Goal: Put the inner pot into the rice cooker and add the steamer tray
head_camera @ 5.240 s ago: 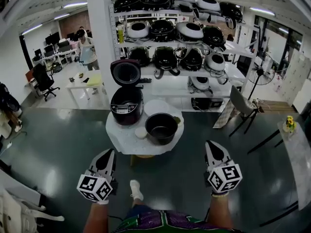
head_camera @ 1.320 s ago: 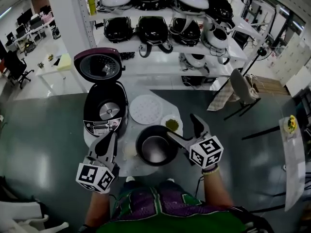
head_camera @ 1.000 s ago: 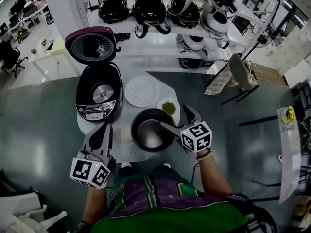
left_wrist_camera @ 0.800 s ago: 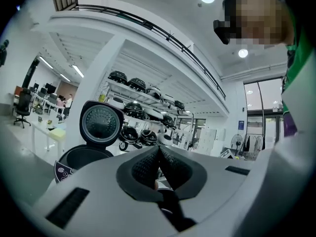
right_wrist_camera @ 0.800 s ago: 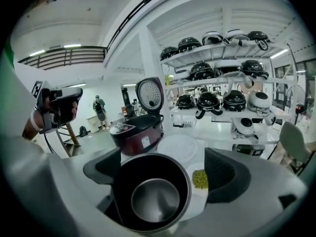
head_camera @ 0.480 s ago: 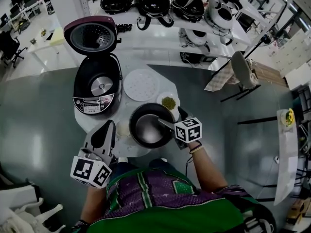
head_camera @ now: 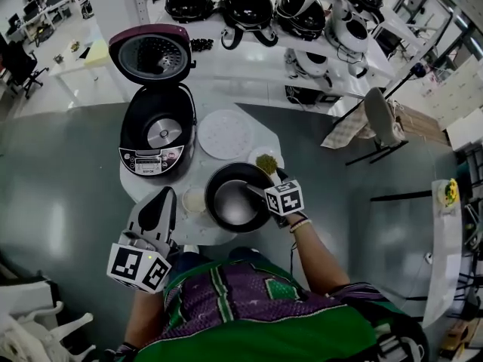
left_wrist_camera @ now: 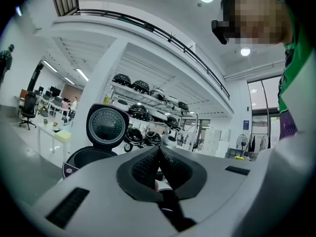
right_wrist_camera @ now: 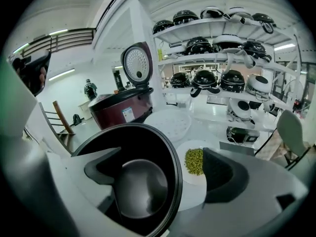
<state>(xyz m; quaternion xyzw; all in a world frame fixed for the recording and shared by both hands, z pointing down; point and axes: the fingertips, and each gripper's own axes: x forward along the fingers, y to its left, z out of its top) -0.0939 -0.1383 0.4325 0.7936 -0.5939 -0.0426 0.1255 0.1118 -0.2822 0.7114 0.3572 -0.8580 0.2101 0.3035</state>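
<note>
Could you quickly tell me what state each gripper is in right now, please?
Left gripper: closed, empty.
Right gripper: open, fingers straddling the rim of the round black metal inner pot, not yet gripping.

Glossy dark floor (head_camera: 60,202) all round, a white shelf rack (head_camera: 241,66) loaded with cookers (head_camera: 247,4) behind, a grey chair (head_camera: 379,115) right, white desks (head_camera: 75,59) far left.

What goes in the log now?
right hand-held gripper: open, straddling inner pot rim | left hand-held gripper: shut, empty | rice cooker: lid open | steamer tray: on table
</note>
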